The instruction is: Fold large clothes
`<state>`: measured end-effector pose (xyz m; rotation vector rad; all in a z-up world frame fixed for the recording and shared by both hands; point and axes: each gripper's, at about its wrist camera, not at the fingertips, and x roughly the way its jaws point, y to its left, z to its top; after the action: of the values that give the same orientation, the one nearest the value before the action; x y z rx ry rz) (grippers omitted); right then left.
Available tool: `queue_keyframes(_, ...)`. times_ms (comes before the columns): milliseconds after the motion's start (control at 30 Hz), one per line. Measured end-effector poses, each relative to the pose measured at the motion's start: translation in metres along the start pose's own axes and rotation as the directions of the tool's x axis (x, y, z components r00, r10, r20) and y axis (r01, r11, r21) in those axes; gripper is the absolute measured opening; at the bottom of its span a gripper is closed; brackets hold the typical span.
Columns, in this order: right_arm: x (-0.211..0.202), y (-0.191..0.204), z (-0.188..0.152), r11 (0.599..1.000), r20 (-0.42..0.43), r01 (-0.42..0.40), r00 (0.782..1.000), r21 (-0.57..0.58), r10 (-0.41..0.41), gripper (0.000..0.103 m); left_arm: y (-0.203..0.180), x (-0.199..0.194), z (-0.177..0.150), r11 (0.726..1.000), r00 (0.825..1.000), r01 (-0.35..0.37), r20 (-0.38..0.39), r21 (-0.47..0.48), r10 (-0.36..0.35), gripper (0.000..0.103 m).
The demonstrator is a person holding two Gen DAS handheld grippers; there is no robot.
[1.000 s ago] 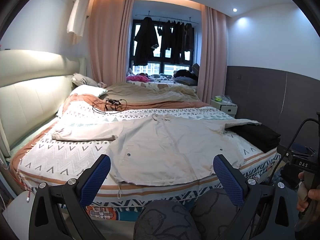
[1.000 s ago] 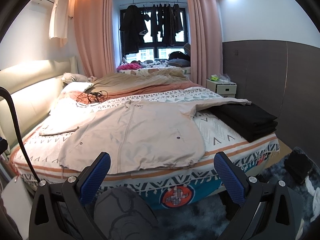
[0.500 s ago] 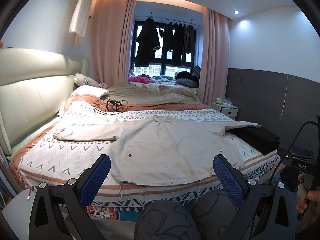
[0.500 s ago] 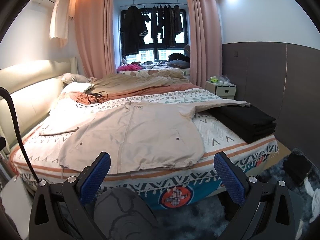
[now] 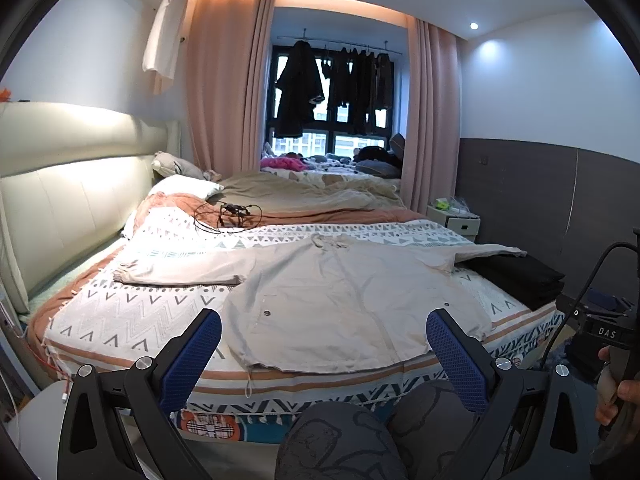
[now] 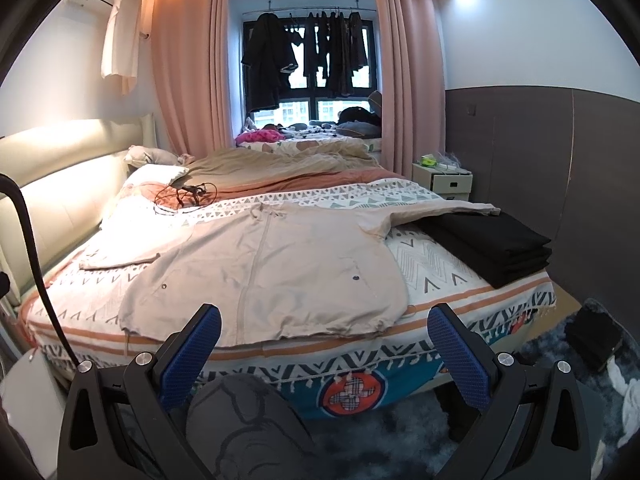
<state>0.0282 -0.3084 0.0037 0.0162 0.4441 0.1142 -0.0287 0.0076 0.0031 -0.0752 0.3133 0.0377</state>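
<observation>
A large beige jacket (image 5: 340, 296) lies spread flat, front up, on the patterned bedspread (image 5: 120, 312), sleeves out to both sides, hem at the bed's near edge. It also shows in the right wrist view (image 6: 280, 272). My left gripper (image 5: 323, 334) is open and empty, held in front of the bed, short of the hem. My right gripper (image 6: 324, 330) is open and empty, also short of the hem. The right sleeve end (image 6: 476, 210) rests on a black stack.
A stack of folded black clothes (image 6: 488, 246) sits at the bed's right corner. A tangled black cable (image 5: 228, 216) lies near the pillows. My knees (image 5: 360, 436) are below the grippers. A nightstand (image 6: 442, 180) stands right of the bed. The padded headboard (image 5: 60, 208) runs along the left.
Both views have shifted slightly, the cameras tilting a little upward; the jacket has not moved and both grippers stay open.
</observation>
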Motion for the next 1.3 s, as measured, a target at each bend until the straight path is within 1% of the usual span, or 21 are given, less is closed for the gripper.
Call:
queue_keyframes(200, 0.004, 0.003, 0.002, 1.000, 0.000, -0.010, 1.000, -0.004, 0.010, 0.103, 0.006, 0.007, 0.002, 1.000, 1.000, 0.013, -0.006, -0.019, -0.013, 0.103)
queue_keyframes(400, 0.015, 0.005, 0.005, 1.000, -0.010, -0.014, 1.000, -0.011, 0.013, 0.103, 0.010, 0.020, 0.006, 1.000, 1.000, 0.000, -0.021, -0.016, 0.000, 0.103)
queue_keyframes(567, 0.030, 0.005, 0.009, 1.000, -0.021, -0.027, 0.999, 0.006, 0.027, 0.103, 0.021, 0.033, 0.010, 1.000, 0.999, -0.018, -0.028, -0.020, 0.018, 0.103)
queue_keyframes(767, 0.054, 0.013, 0.018, 0.999, -0.033, -0.052, 0.998, 0.008, 0.053, 0.103, 0.039, 0.055, 0.021, 0.998, 0.998, -0.054, -0.042, -0.034, 0.053, 0.103)
queue_keyframes(967, 0.086, 0.030, 0.039, 0.996, -0.022, -0.085, 0.996, -0.010, 0.085, 0.103, 0.063, 0.084, 0.035, 0.993, 0.994, -0.105, -0.045, -0.047, 0.103, 0.103)
queue_keyframes(1233, 0.138, 0.063, 0.064, 0.993, -0.015, -0.114, 0.993, -0.030, 0.113, 0.103, 0.103, 0.127, 0.045, 0.981, 0.980, -0.177, -0.108, -0.078, 0.169, 0.103)
queue_keyframes(1300, 0.148, 0.069, 0.068, 0.993, -0.012, -0.117, 0.993, -0.032, 0.116, 0.103, 0.114, 0.138, 0.047, 0.979, 0.977, -0.187, -0.123, -0.086, 0.176, 0.103)
